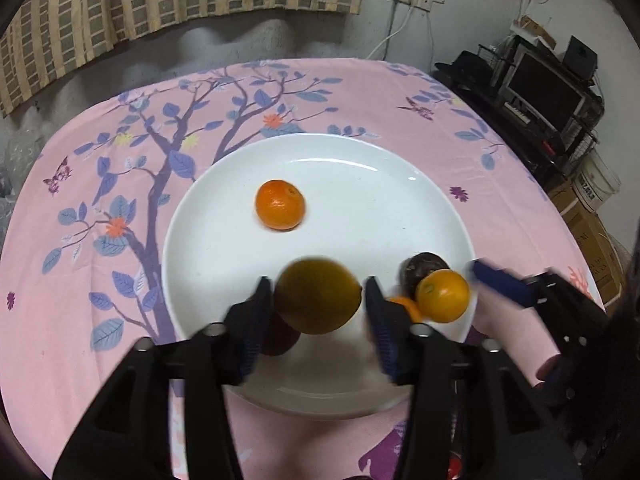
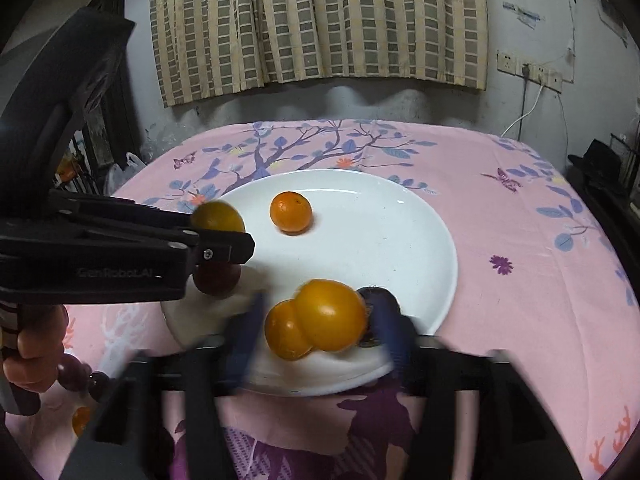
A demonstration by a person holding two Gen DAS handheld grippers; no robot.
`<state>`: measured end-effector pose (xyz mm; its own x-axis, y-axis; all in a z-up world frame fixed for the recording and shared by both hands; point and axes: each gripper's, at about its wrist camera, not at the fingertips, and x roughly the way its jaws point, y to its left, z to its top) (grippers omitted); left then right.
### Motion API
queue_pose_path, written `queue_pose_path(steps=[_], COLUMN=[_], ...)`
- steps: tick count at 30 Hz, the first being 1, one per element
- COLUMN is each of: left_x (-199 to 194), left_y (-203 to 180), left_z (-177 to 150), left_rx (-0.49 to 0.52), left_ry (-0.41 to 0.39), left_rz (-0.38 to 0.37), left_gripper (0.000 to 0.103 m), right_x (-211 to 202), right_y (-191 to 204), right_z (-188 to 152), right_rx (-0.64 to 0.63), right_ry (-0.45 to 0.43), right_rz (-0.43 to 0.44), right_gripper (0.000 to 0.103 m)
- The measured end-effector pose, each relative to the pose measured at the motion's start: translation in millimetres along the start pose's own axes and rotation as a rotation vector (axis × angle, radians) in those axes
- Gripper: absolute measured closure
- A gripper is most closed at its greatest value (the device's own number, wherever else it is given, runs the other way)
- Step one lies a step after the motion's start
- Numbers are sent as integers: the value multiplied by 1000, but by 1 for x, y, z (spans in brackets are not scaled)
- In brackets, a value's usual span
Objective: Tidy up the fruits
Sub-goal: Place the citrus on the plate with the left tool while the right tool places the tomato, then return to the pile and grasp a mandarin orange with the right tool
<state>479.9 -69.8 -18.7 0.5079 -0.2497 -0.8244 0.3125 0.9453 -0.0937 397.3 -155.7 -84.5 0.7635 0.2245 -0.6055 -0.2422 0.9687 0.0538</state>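
Note:
A white plate [image 1: 360, 184] lies on the pink floral tablecloth. A tangerine [image 1: 280, 205] sits on its far part; it also shows in the right wrist view [image 2: 291, 212]. My left gripper [image 1: 318, 300] holds a yellow-green lemon [image 1: 318, 295] between its fingers, just above the plate; the lemon also shows in the right wrist view [image 2: 218, 218]. A dark red fruit [image 2: 217, 278] lies under it. My right gripper [image 2: 320, 322] has its fingers around a large orange [image 2: 332, 314] at the plate's near edge. A smaller orange [image 2: 282, 334] and a dark purple fruit [image 1: 420, 270] touch it.
A small orange [image 2: 81, 420] lies on the cloth off the plate, near the hand. A curtain [image 2: 320, 20] hangs behind the table. A shelf with a monitor [image 1: 548, 92] and boxes stands to the right of the table.

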Motion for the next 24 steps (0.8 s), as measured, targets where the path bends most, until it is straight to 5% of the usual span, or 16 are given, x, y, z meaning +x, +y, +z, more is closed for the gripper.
queue_pose_path(steps=[2, 8, 17, 22, 24], left_x=[-19, -103, -159, -153, -149], left_y=[2, 7, 28, 37, 38], left_z=[-3, -45, -184, -235, -245], left_rx=[1, 38, -40, -93, -96], left_ry=[-53, -189, -205, -199, -187], left_rz=[31, 103, 116, 130, 159], left_gripper=[16, 4, 4, 4, 4], right_x=[-15, -92, -177, -172, -166], right_y=[2, 12, 77, 117, 121], right_z=[1, -23, -120, -152, -155], right_rx=[-6, 12, 26, -5, 12], right_ry=[-16, -47, -26, 44, 78], right_rz=[15, 100, 173, 138, 143], right_gripper=[22, 22, 23, 23, 30])
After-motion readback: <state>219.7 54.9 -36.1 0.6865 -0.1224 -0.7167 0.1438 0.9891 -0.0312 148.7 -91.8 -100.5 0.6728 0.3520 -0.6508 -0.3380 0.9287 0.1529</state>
